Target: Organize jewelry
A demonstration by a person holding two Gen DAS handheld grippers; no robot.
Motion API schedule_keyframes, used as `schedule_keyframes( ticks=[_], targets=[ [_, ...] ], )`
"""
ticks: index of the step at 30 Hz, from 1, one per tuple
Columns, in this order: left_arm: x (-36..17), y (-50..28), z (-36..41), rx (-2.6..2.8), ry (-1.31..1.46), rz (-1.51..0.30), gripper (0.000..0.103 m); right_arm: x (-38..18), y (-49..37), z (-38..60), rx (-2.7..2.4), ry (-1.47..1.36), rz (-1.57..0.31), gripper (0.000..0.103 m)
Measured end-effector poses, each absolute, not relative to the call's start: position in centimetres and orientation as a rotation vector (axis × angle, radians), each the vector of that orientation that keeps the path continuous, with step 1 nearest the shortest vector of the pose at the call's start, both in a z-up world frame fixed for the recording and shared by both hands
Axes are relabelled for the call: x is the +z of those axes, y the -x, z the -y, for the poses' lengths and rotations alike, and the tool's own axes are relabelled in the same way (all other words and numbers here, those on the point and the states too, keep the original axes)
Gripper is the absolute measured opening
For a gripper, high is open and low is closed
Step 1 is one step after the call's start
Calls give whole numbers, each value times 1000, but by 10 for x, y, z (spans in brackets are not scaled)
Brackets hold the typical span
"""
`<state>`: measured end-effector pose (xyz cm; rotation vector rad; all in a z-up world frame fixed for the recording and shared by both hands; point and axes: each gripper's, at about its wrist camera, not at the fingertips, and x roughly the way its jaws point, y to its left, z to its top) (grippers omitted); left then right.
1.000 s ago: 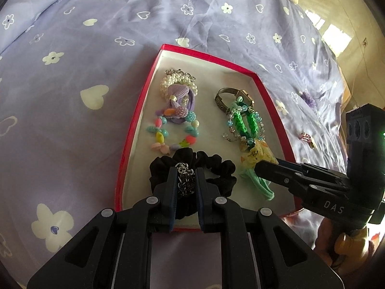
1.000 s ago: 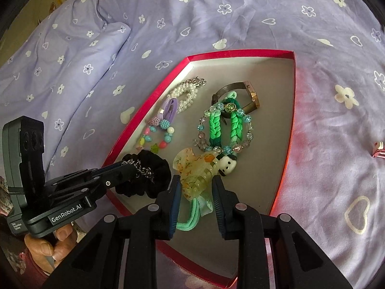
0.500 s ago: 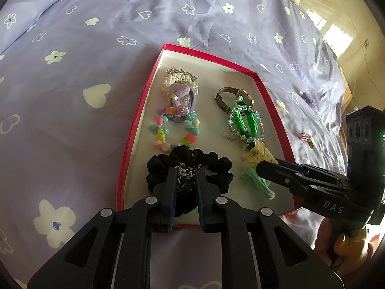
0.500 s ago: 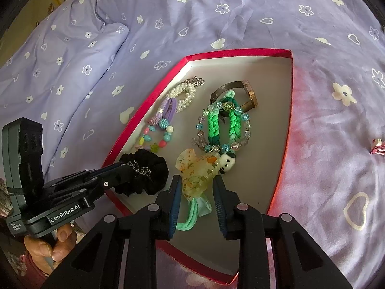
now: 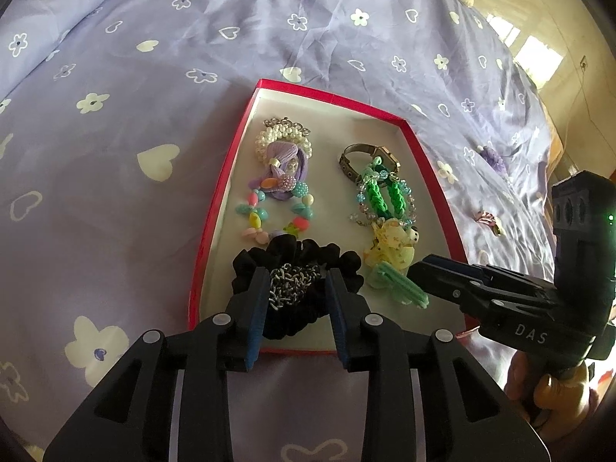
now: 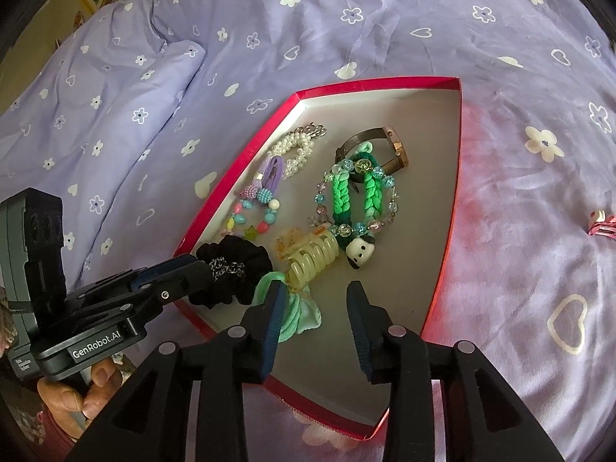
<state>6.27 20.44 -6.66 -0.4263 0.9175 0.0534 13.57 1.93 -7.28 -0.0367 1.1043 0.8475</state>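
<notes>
A red-rimmed box [image 5: 215, 215] [image 6: 454, 177] lies on the bed and holds the jewelry. My left gripper [image 5: 296, 288] is open, its jaws either side of a silver chain [image 5: 292, 287] on a black scrunchie [image 5: 296, 261] [image 6: 235, 261] at the box's near end. My right gripper [image 6: 315, 300] is open and empty just behind a yellow claw clip [image 6: 312, 256] [image 5: 390, 246] and a mint hair tie [image 6: 298, 308]. Further in lie a green braided bracelet [image 6: 356, 200], a watch [image 6: 381, 146], a pearl bracelet [image 5: 283, 136] and a coloured bead bracelet [image 5: 269, 215].
The box sits on a lilac bedspread [image 5: 115, 115] with white flowers and hearts. A small pink clip [image 6: 600, 223] [image 5: 487, 219] and a purple item [image 5: 492, 159] lie on the cover right of the box. The bed's edge and the floor [image 5: 558, 77] are at the far right.
Both grippers have opened. The left let go of the chain and scrunchie, the right let go of the claw clip, and both drew back slightly toward the box's near edge.
</notes>
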Motion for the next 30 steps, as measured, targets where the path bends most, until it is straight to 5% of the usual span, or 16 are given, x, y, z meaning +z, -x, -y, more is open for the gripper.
schedule_keyframes(
  ticks=[10,18,30],
  targets=[
    [-57,-57,-205,59,418,-901,40,-60,-133,-13,837,13,-1074,39],
    [-39,-37,-203,93,414,-858,81,-30,-123,19,812,-86,-943,64],
    [-36,3,-195,131,473,-843,90,-36,-95,54,856,-249,-896,75]
  ],
)
